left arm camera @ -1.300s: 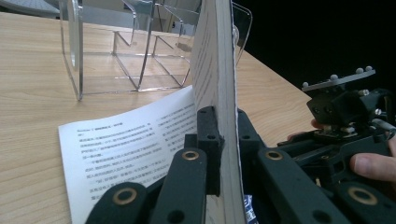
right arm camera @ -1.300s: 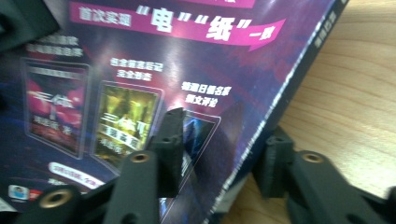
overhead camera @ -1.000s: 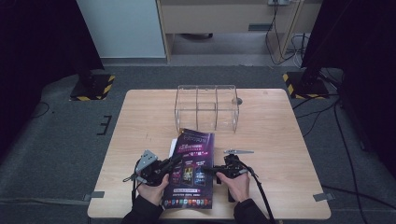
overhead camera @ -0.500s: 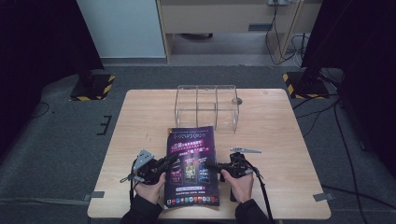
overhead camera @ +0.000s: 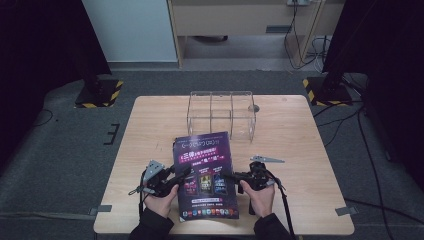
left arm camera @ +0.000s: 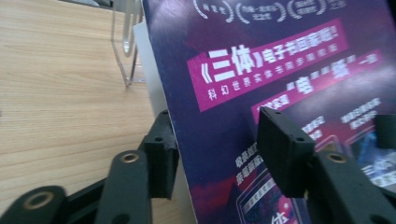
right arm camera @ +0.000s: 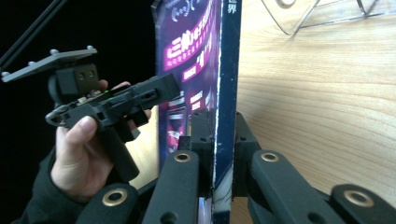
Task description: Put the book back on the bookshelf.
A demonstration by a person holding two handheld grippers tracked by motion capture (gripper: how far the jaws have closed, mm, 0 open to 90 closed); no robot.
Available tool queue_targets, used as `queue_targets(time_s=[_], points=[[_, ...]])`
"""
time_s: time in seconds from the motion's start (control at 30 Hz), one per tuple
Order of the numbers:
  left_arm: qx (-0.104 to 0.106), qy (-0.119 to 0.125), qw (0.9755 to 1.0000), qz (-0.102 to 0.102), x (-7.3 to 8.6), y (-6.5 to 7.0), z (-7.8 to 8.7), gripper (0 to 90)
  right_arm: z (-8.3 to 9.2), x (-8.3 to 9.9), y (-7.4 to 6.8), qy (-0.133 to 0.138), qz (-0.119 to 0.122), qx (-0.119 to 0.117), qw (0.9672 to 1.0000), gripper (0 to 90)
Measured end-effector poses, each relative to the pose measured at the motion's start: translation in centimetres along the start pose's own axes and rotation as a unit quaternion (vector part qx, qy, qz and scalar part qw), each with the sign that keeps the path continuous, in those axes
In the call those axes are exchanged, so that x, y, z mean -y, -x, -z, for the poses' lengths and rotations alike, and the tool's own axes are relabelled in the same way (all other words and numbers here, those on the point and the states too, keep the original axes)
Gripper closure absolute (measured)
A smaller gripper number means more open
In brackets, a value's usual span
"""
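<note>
A thin booklet (overhead camera: 207,175) with a dark purple cover, magenta banners and white Chinese lettering is held between the two claws above the near part of the worktop (overhead camera: 150,130), its cover facing up toward the high view. In the right gripper view its dark blue edge (right arm camera: 224,93) runs straight up between the jaws.

The right claw (overhead camera: 226,175) is closed tight on the booklet's right edge, one jaw pressed to each face. The left claw (left arm camera: 217,140) straddles the booklet's left edge with its jaws apart: one pad sits behind the cover, the other stands off in front of it with a visible gap. A hand (overhead camera: 161,204) grips the left claw's handle and another hand (overhead camera: 260,196) the right one; dark sleeves enter from the bottom.

The worktop is pale wood grain, standing on grey carpet in a dim room.

Beyond the booklet, toward the far edge, stands a clear acrylic rack (overhead camera: 221,114) with open compartments, its near wall just past the booklet's top edge. A small round fitting (overhead camera: 253,107) is set in the worktop beside the rack. Farther back are a white panel (overhead camera: 132,30), a wooden cabinet (overhead camera: 240,17), and two black stands with yellow-striped bases (overhead camera: 100,92).
</note>
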State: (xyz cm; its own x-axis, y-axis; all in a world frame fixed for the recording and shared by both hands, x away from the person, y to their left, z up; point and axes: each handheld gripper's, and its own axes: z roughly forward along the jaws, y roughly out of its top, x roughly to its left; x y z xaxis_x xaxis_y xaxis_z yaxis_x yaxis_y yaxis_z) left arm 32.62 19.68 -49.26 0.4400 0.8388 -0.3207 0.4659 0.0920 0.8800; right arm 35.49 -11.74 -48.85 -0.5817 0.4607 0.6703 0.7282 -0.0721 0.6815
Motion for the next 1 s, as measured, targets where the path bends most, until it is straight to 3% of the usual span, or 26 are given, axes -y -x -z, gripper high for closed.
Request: queue_targets(time_s=[0.17,0.37,0.53,0.6,0.7,1.0], points=[[-0.010,0.008,0.9999,0.005,-0.1,-0.6,0.3,41.9,0.4,-0.5,-0.5,0.005,0.004,-0.007,1.0000,84.4],[-0.029,0.003,0.9996,0.005,-0.1,-1.4,0.6,37.8,0.6,-0.9,-0.7,0.006,0.003,0.001,1.0000,84.4],[-0.054,-0.021,0.9983,-0.004,0.3,-2.3,0.3,34.2,1.2,-1.6,-0.9,0.021,0.010,-0.002,0.9997,84.4],[-0.065,-0.034,0.9973,-0.008,0.6,-2.7,0.1,33.2,1.4,-2.2,-1.5,0.031,0.018,0.000,0.9994,84.4],[-0.093,-0.061,0.9936,-0.019,1.2,-3.4,-0.3,32.1,1.8,-2.9,-1.9,0.041,0.025,0.002,0.9988,84.4],[-0.134,-0.096,0.9855,-0.042,1.8,-4.5,-0.6,30.4,3.4,-4.9,-2.9,0.074,0.051,0.016,0.9958,84.4]])
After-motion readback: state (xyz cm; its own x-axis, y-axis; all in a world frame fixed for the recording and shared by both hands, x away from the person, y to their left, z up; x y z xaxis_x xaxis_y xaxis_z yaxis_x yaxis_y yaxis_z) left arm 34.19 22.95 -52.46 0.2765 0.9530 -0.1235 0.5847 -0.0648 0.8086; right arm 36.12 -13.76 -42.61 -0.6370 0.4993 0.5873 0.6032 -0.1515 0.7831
